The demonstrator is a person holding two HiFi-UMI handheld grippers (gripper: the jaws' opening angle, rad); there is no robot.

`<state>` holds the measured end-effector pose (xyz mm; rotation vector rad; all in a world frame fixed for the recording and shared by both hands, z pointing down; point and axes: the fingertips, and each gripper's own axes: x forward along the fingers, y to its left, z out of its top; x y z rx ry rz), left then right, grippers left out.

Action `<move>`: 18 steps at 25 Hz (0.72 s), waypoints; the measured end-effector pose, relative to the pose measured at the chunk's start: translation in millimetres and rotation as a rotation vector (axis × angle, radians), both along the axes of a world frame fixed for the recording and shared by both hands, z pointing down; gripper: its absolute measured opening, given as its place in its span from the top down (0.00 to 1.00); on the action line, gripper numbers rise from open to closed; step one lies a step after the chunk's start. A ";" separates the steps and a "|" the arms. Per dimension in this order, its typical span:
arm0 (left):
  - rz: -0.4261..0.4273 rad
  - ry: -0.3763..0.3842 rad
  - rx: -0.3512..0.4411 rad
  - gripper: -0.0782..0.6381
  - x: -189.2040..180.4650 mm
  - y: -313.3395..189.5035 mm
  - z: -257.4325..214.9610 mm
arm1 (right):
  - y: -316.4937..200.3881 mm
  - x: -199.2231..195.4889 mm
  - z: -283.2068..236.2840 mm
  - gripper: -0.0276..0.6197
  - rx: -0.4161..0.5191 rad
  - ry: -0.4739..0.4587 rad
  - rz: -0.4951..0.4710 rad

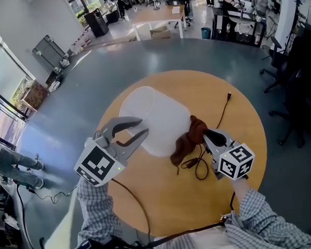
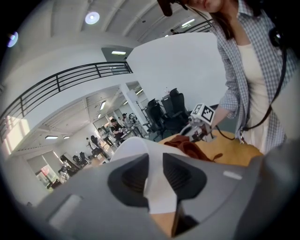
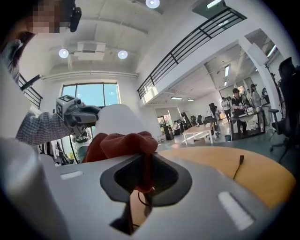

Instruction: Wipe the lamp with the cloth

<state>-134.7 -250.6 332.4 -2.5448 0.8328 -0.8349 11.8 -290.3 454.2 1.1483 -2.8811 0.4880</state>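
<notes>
My right tongs (image 1: 205,134) are nearly closed, pinching the rust-brown cloth (image 1: 189,141), which hangs just right of the white lamp (image 1: 155,116) lying mid-worktop (image 1: 239,138). My left tongs (image 1: 143,127) are part-open on the lamp's near-left rim and seem to pinch it. To wipe well, I'd keep that left hold firm so the lamp can't slide. I'd drag the cloth's loose bulk flat across the shade with light pressure, clear of the black cable (image 1: 225,110).
</notes>
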 end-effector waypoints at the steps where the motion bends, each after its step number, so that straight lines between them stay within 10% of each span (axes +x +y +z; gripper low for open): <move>1: 0.000 0.006 0.000 0.76 -0.3 -0.1 -0.2 | -4.3 -6.0 9.8 0.89 -0.018 0.012 -0.001; 18: -0.028 0.059 0.008 0.76 -4.7 -7.9 1.5 | -49.0 -64.8 87.2 0.89 -0.016 0.306 -0.024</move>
